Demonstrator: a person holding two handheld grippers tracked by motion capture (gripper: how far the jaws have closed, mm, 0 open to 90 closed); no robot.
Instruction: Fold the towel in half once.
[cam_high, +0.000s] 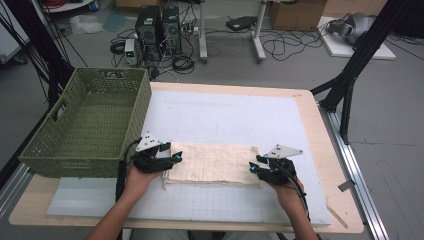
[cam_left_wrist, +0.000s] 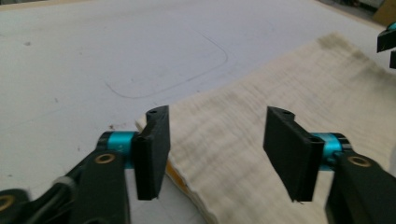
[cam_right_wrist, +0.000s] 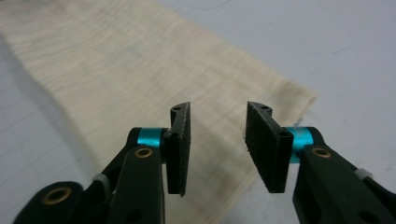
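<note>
With both sets of fingers apart, my left gripper and right gripper flank the folded cloth, poised to pinch its ends next.

The cloth looks like a soft cream weave, kinda crinkly and matt. Under it, the mat is smooth matt white, over a pale wood table. Left of the cloth, the basket is rough green wicker. Gripper pads are matt black, with shiny teal metal collars.
</note>
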